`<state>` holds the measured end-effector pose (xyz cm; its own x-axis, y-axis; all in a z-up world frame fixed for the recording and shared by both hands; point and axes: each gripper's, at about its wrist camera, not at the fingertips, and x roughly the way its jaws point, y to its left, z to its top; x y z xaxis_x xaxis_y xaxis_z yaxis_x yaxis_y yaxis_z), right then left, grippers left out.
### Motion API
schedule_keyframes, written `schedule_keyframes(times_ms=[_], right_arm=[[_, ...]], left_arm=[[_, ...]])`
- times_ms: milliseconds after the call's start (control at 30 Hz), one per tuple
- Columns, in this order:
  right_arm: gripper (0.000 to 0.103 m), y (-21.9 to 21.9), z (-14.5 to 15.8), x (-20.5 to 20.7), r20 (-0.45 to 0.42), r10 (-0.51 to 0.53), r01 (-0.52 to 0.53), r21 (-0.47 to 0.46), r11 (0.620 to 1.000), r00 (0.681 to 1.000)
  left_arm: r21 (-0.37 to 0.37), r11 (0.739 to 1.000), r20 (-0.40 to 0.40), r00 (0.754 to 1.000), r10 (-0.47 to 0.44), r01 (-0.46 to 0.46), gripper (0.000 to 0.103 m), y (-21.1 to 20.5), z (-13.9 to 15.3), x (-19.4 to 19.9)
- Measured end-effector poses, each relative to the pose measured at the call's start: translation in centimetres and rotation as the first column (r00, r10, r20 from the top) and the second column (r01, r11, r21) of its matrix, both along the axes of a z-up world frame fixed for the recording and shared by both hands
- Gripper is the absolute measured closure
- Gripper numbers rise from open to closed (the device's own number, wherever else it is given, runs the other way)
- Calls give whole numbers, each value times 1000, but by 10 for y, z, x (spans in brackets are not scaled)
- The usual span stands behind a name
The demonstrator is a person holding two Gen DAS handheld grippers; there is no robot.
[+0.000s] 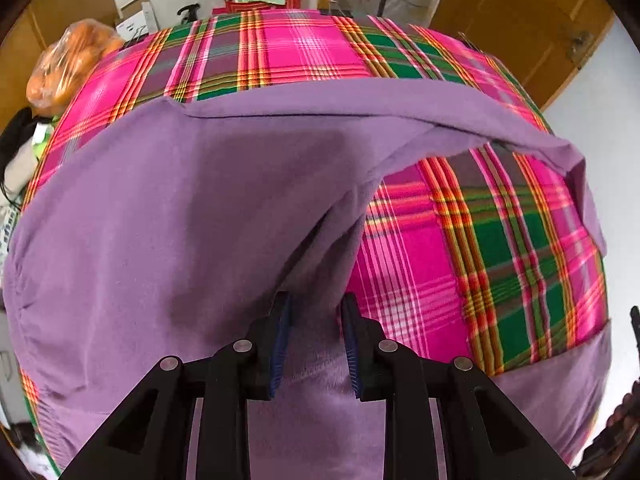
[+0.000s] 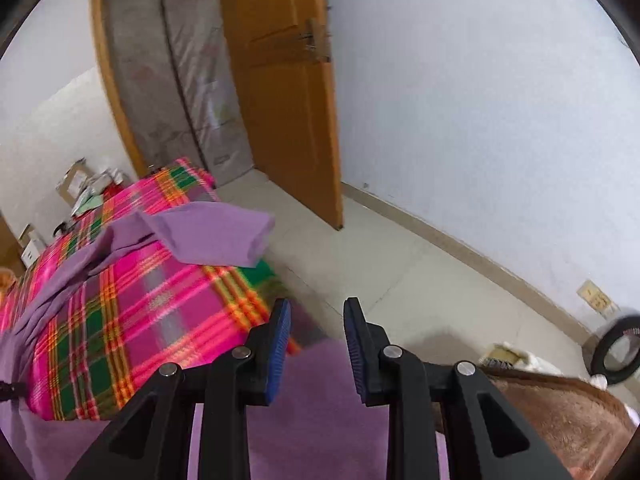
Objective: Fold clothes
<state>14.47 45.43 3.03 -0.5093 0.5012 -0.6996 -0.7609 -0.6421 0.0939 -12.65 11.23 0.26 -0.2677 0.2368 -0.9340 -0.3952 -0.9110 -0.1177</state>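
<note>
Underneath everything, one table covered by a pink, green and orange plaid cloth (image 1: pixel 400 248) carries a single purple garment (image 1: pixel 140 220), which spreads across most of the near and left side with one sleeve (image 2: pixel 216 236) reaching out past the far right edge. A raised fold of that garment runs down between the fingers of the left gripper (image 1: pixel 316 340); the blue pads look slightly apart with fabric filling the gap, though whether they actually pinch it is hard to tell. Over at the table's right corner, the right gripper (image 2: pixel 318 344) hangs with its fingers apart and nothing between them, purple fabric lying just below.
</note>
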Motion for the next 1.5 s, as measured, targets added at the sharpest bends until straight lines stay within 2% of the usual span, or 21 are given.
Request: schedule_keyframes(times_ms=[100,133,167,267,533,767,900,967,1067,1167,1367,1500], right_arm=[[75,-8,3,-24,1,64,-64,0,998,998],[75,-10,4,-33,2,87,-87,-2,996,996],[75,-13,5,-42,2,109,-109,-5,994,994],[75,-18,8,-67,0,167,-167,-21,986,986],[74,-28,1,-134,19,323,-321,-79,944,946],[72,-37,-16,-185,-10,434,-430,-154,890,901],[71,-39,-26,-212,-42,479,-477,-210,854,877],[65,-31,-30,-220,-83,464,-469,-248,848,882],[64,-14,-30,-224,-162,418,-448,-321,834,894],[63,-6,-27,-231,-233,401,-462,-350,815,886],[63,3,-25,-249,-274,392,-474,-392,788,878],[62,11,-28,-260,-277,372,-458,-402,793,886]], left_arm=[[-1,1000,-29,999,-15,15,80,-3,0,3],[-3,1000,-45,999,-27,27,84,-4,0,4],[-2,999,-57,998,-37,37,94,-5,0,6],[75,997,-26,999,-23,25,98,-15,-1,5],[278,960,41,999,31,-41,98,-56,7,14],[380,920,96,993,64,-96,98,-67,11,18],[378,918,103,991,83,-116,102,-73,7,20],[377,918,107,990,92,-126,102,-75,6,21],[375,916,113,988,106,-141,102,-79,3,22],[374,917,111,988,108,-143,102,-79,1,21],[346,930,93,991,96,-123,100,-66,2,17],[314,945,87,994,69,-93,95,-57,-2,15]])
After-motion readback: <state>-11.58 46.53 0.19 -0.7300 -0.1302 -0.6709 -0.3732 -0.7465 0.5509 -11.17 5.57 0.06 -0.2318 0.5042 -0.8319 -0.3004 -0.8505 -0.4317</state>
